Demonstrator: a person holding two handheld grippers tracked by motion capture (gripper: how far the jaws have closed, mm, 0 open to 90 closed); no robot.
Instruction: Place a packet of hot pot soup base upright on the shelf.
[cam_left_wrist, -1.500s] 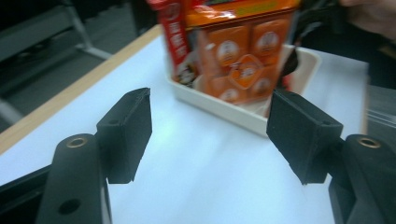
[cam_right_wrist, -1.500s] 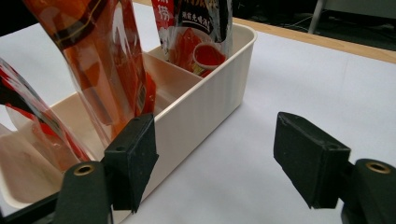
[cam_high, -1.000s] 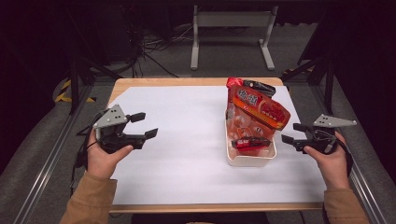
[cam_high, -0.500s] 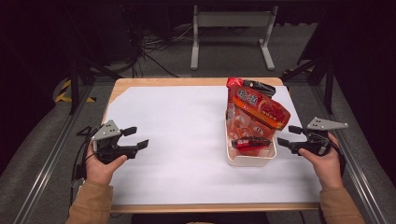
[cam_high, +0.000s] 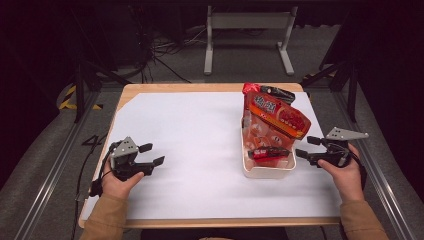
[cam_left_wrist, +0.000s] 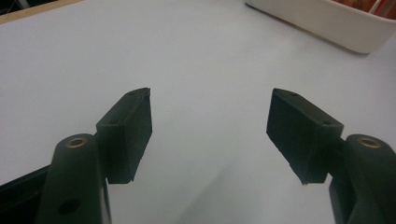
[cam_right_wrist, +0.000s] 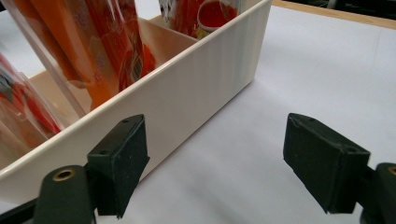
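Left gripper (cam_high: 152, 155) held low over white table sheet (cam_high: 200, 150) at about 8 o'clock of the table, jaws wide apart, nothing between them; bare sheet seen between the pads (cam_left_wrist: 133, 128) in left gripper view. Right gripper (cam_high: 307, 147) held at 3 o'clock of white bin (cam_high: 267, 172), just beside its wall, jaws wide apart and empty. Bin sat right of table centre, toward 3 o'clock, packed with red-orange snack bags (cam_high: 275, 117) standing tilted, tops leaning out at 12 o'clock. Bin wall (cam_right_wrist: 187, 79) seen close behind left-hand pad in right gripper view; whether touching, could not tell.
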